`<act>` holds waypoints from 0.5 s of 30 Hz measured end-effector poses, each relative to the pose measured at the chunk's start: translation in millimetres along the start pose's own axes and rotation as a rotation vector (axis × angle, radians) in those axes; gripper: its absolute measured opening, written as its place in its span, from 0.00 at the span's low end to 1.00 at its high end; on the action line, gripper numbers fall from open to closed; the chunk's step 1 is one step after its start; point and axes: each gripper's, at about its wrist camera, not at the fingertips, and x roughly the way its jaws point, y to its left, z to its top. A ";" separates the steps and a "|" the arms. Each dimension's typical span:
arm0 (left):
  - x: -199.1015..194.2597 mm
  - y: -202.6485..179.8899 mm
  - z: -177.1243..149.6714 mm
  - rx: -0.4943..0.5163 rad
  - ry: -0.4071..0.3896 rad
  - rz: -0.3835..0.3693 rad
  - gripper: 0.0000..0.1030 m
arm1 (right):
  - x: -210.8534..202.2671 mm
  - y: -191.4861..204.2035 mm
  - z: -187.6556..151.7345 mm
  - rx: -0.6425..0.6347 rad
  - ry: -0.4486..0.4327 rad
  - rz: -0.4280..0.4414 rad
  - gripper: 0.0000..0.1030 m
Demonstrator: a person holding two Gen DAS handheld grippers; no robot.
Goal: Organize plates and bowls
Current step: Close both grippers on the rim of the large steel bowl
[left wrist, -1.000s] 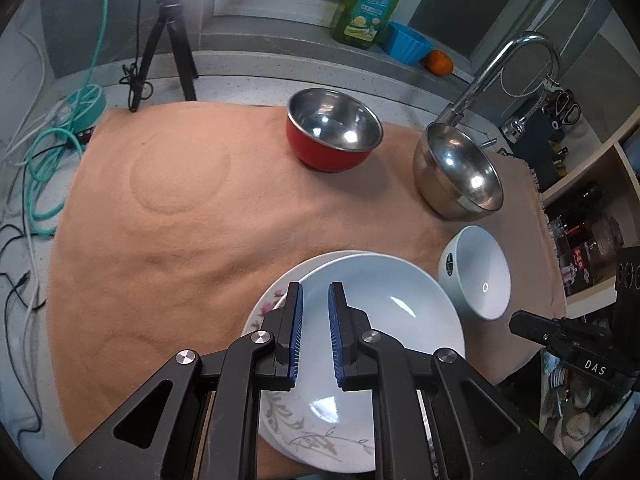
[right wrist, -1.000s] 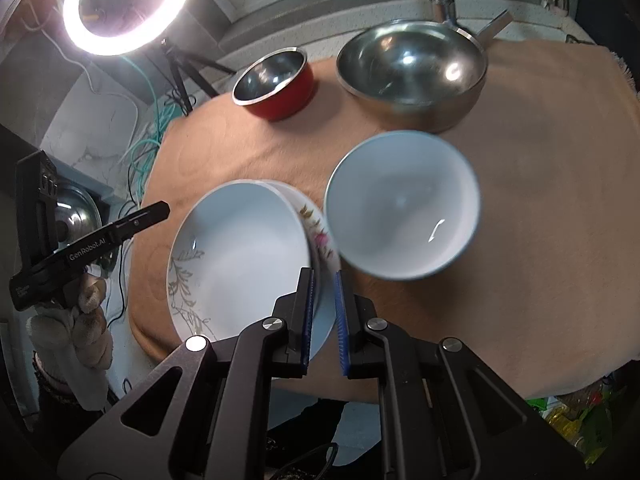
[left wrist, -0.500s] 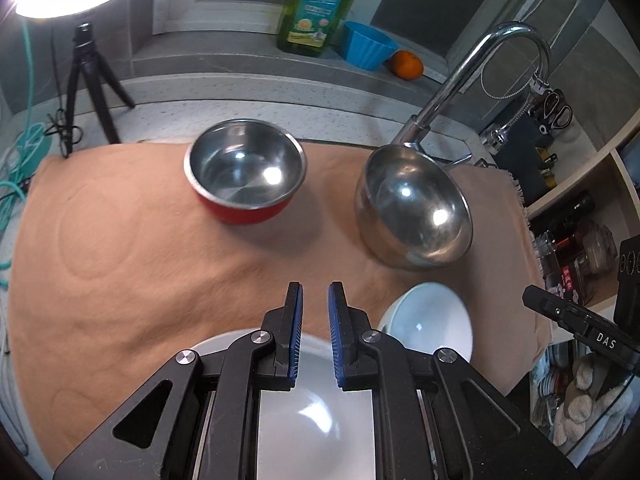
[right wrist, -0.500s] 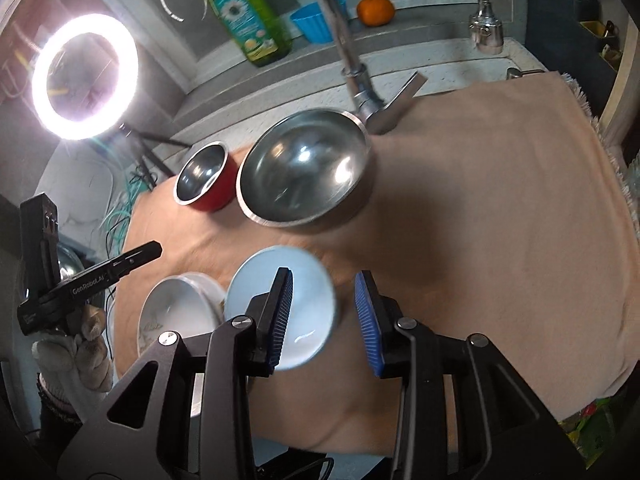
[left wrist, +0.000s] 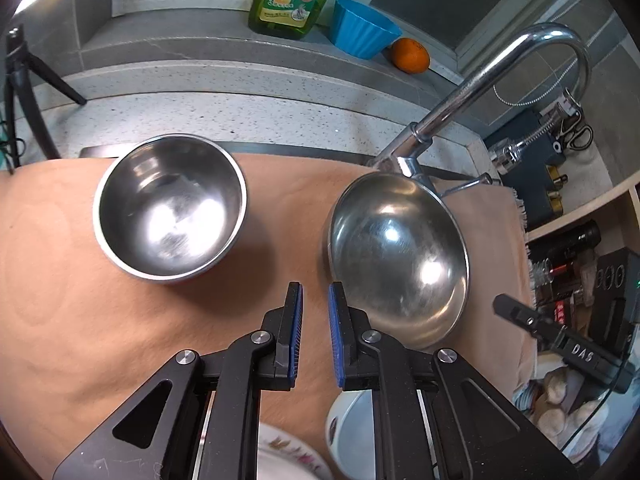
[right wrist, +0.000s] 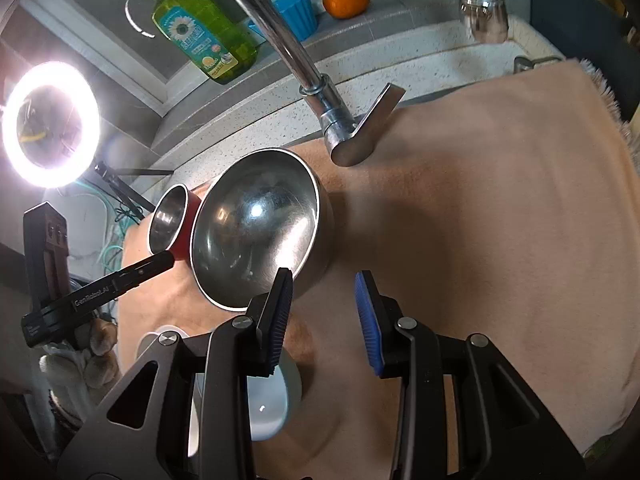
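Only the right wrist view shows the ring light (right wrist: 50, 124).

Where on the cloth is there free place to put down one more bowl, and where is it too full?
The widest bare patch of the cloth lies to the right of the large steel bowl, below the faucet. A smaller patch lies in front of the red bowl, on its left. It is crowded near the white bowl and floral plate by the front edge.

The white bowl (left wrist: 352, 436) and flowered plate (left wrist: 288, 458) lie mostly hidden — behind gripper arms, cut by the bottom edge.
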 end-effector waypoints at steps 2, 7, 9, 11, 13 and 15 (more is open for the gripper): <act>3.4 -2.6 3.6 -0.001 0.005 -0.006 0.12 | 5.6 -1.7 3.5 0.009 0.010 0.016 0.33; 12.5 -6.0 8.8 -0.004 0.020 -0.005 0.16 | 15.5 -1.0 9.3 0.023 0.025 0.053 0.33; 15.7 -7.3 9.1 0.000 0.025 0.002 0.16 | 19.2 -0.3 9.8 0.022 0.031 0.054 0.33; 19.4 -7.7 9.5 -0.001 0.031 0.004 0.16 | 23.2 -0.1 10.5 0.021 0.036 0.049 0.32; 23.3 -7.7 9.8 -0.004 0.040 0.003 0.16 | 27.8 -1.5 11.3 0.034 0.042 0.052 0.31; 26.6 -8.3 10.4 -0.006 0.046 0.004 0.16 | 31.1 -2.4 12.3 0.045 0.046 0.061 0.27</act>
